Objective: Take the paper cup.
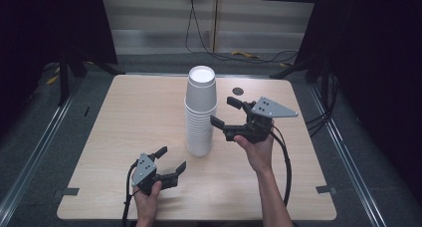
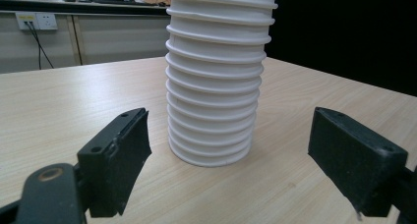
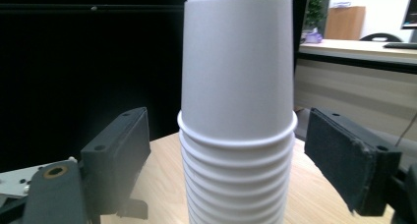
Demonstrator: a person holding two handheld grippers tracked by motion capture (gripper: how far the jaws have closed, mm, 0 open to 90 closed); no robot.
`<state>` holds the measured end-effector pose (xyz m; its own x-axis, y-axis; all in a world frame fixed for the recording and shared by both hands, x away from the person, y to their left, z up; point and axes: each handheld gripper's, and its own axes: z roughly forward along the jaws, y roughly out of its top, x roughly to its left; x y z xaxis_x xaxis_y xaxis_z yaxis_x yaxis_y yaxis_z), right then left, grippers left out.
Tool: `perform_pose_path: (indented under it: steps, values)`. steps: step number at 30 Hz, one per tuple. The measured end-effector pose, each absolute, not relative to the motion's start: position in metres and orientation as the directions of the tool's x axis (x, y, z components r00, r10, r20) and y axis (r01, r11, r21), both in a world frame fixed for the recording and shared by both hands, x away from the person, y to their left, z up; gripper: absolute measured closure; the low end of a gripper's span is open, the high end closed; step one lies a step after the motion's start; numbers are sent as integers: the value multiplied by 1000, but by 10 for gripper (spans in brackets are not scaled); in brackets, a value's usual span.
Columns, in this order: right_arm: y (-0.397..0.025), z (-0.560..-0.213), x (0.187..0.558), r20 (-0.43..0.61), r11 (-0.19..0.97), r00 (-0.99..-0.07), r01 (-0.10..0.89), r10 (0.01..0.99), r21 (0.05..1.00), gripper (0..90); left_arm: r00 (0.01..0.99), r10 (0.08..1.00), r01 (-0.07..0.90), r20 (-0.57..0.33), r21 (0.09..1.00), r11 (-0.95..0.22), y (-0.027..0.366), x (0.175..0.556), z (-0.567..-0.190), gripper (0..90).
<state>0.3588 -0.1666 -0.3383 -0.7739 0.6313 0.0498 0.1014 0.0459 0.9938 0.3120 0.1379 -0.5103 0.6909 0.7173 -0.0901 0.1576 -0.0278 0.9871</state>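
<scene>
A tall stack of white paper cups (image 1: 200,111) stands upside down on the wooden table (image 1: 129,117), near its middle. My right gripper (image 1: 224,112) is raised just right of the stack, open, its jaws level with the upper cups and apart from them. Seen from the right gripper view, the cup stack (image 3: 237,116) rises between the two spread pads (image 3: 346,157). My left gripper (image 1: 170,160) rests low near the front edge, open and empty, pointing at the stack's base. The ribbed rims of the stack (image 2: 216,81) stand ahead of it in the left gripper view.
A small dark round mark (image 1: 238,91) lies on the table behind the stack. Black cables (image 1: 286,160) trail from the grippers toward the front edge. Dark frame posts and floor cables surround the table.
</scene>
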Motion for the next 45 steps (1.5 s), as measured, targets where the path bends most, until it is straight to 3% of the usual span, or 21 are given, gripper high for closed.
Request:
perform_pose_path:
  steps: [29,45]
  values:
    - [-142,-285,411,46,201,-823,192,567,961,144,695,715,155,-80,987,-40,139,313,-510,158]
    - [-123,-274,427,42,293,-839,236,543,927,164,696,714,152,-76,987,-43,139,313,-510,158]
